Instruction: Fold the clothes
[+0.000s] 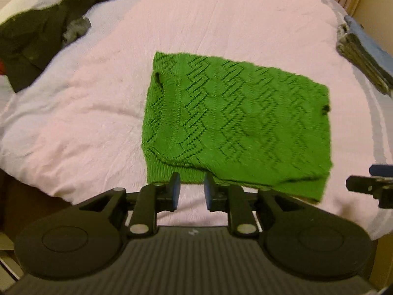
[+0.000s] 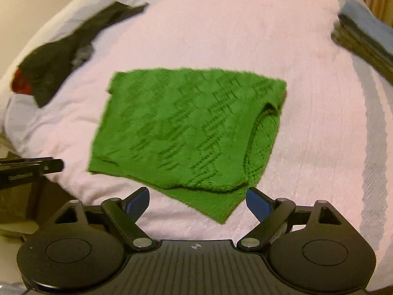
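Apparently the green knit sweater (image 1: 235,120) lies folded mid-bed on the pink blanket (image 1: 221,19), the left gripper (image 1: 191,189) narrowly and right gripper (image 2: 197,201) widely parted, both empty, with dark clothes (image 1: 49,32) far left seemingly unfolded.

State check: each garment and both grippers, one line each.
green knit sweater: folded, flat on the pink blanket, released
dark garment: unfolded, crumpled at far left
stack of clothes: folded, at right edge
left gripper: open, empty
right gripper: open wide, empty
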`<state>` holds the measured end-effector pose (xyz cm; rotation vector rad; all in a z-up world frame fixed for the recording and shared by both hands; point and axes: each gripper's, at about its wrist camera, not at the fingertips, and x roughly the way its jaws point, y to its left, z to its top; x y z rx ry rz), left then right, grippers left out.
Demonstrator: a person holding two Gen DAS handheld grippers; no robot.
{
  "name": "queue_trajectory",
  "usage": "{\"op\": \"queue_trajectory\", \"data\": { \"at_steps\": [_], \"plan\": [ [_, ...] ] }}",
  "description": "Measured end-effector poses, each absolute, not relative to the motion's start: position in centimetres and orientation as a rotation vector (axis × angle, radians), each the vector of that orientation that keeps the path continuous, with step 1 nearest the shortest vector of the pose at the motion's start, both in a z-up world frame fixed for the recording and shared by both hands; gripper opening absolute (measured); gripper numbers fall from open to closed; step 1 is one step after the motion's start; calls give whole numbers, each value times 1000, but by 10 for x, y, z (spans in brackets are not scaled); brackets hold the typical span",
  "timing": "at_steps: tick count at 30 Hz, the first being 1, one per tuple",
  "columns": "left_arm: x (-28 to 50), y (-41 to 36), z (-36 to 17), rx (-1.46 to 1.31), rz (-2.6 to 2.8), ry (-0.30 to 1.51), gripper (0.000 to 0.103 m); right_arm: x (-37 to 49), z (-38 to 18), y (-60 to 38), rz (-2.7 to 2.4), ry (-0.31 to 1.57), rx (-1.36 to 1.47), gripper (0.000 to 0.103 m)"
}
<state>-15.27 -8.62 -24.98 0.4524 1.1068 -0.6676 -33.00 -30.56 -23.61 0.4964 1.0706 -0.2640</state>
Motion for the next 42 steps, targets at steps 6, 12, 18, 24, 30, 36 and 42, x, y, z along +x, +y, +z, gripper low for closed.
{"op": "queue_trajectory", "data": {
  "at_steps": [6, 12, 18, 24, 30, 36, 42],
  "plan": [
    [-189, -74, -202, 465, -653, 1028, 27, -348, -201, -285, -262, 1067, 445, 88],
    [-215, -68, -172, 461, -642, 988, 29, -365, -194, -274, -251, 1094, 465, 88],
    [-233, -64, -156, 472, -644, 959, 33, -374, -185, -266, -244, 1093, 453, 88],
    [-237, -66, -151, 482, -663, 951, 33, -377, -183, -267, -269, 1084, 460, 88],
    [-227, -75, -156, 502, -693, 954, 33, -371, -188, -275, -309, 1087, 490, 88],
    [-198, -83, -171, 520, -736, 972, 33, -350, -203, -285, -355, 1093, 537, 88],
    [-149, -87, -211, 515, -838, 988, 32, -333, -249, -304, -448, 1027, 673, 88]
  ]
}}
